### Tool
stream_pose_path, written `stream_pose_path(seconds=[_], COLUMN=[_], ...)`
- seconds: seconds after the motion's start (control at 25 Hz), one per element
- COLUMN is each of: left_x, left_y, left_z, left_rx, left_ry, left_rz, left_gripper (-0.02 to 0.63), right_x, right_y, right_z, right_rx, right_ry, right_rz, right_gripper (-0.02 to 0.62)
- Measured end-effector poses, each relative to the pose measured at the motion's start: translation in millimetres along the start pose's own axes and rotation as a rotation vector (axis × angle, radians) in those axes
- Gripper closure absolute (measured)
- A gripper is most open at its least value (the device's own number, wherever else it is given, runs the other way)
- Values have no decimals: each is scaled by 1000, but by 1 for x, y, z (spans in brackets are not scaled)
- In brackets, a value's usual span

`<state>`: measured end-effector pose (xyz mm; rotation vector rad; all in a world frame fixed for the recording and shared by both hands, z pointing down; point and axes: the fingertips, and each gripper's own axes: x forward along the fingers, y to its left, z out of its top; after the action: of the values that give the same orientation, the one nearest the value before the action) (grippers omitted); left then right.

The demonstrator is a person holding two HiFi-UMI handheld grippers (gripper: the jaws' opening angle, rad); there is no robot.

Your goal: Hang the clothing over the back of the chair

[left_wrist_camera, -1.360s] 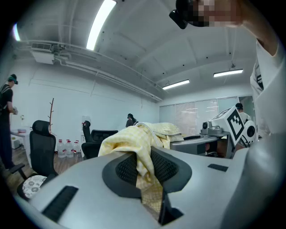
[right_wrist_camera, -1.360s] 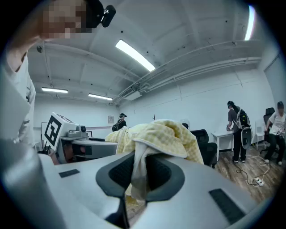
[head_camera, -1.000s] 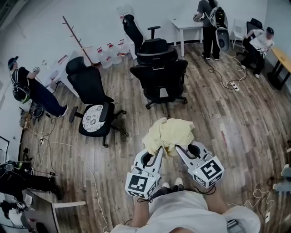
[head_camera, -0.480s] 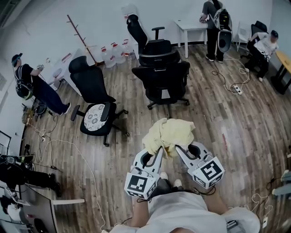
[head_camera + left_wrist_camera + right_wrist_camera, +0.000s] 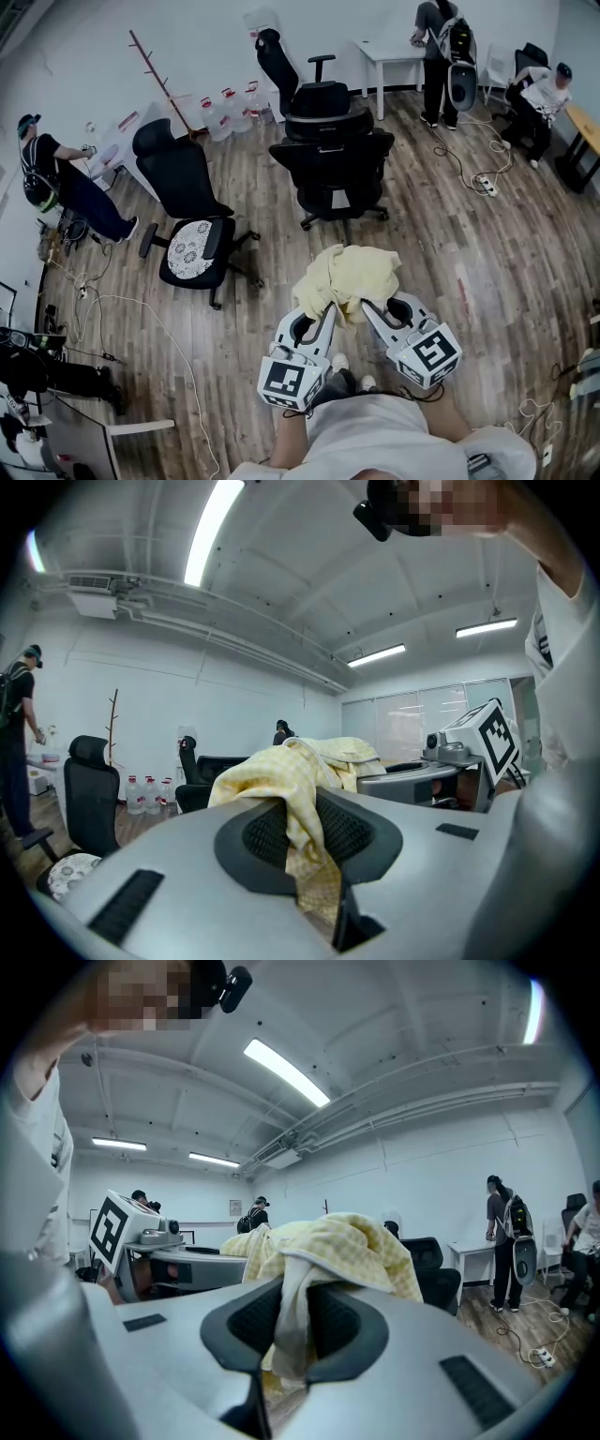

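pale yellow checked clothing (image 5: 352, 274); black chair (image 5: 330, 155); brown plank floor (image 5: 487, 262)

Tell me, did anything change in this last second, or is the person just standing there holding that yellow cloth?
Almost nothing visibly changed. The left gripper and the right gripper stay shut on the yellow garment, which is bunched between them as before. Nothing was taken hold of or let go. The black office chair ahead keeps its place; only the camera sways slightly.
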<state>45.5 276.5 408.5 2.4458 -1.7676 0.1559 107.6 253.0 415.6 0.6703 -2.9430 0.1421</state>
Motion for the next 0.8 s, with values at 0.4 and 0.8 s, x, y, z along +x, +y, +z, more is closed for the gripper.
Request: stream_pose_path(seconds=[0.4, 0.8], left_x=[30, 53], left_y=[56, 88], left_z=[5, 9], left_rx=[9, 1], left_ry=[-3, -3], left_rz=[-58, -100], left_gripper=[535, 535], right_x=[56, 90], right_y=[-20, -37], right_z=[8, 14], right_rx=[3, -5], right_ry=[6, 18], right_rz=[-60, -99], right_gripper=[528, 528])
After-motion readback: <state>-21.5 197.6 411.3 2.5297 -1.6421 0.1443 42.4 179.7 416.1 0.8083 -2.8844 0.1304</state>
